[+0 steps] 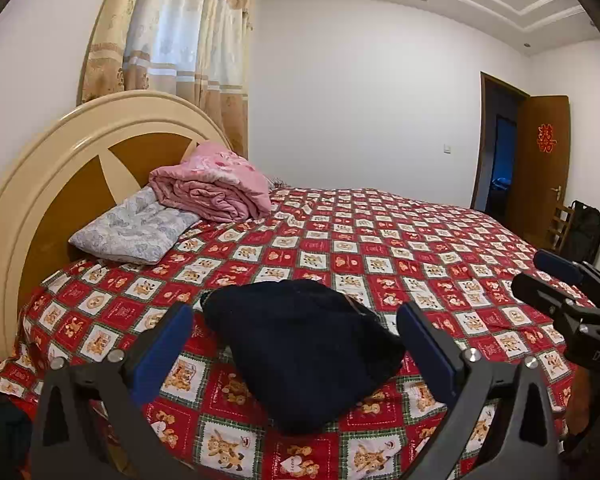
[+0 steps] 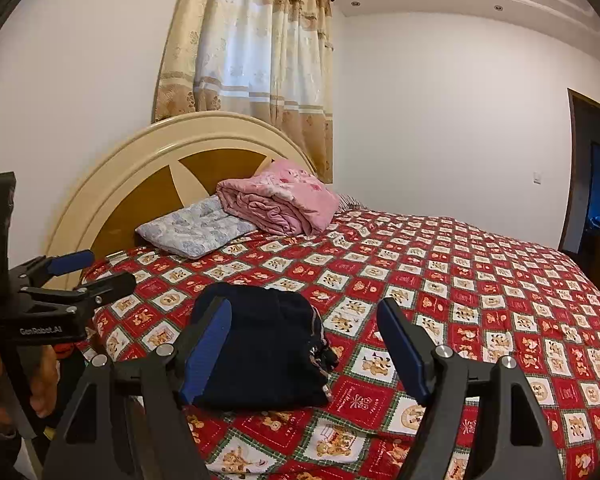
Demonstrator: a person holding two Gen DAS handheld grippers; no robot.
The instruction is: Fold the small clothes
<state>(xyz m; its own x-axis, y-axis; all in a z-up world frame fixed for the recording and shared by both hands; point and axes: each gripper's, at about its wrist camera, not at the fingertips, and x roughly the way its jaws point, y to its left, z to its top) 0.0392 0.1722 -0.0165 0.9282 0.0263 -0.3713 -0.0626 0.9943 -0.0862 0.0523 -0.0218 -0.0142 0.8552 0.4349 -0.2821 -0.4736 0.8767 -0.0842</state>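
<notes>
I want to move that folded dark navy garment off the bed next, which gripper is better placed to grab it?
Probably the left gripper: the folded dark navy garment sits centred between its open jaws, while it lies off toward the right gripper's left finger.

Both our wrist cams sit low at the near edge of the bed (image 1: 380,240), facing the far headboard (image 2: 204,140). Left cam sits closer to the dark folded garment (image 1: 300,352); both views share it.
</notes>
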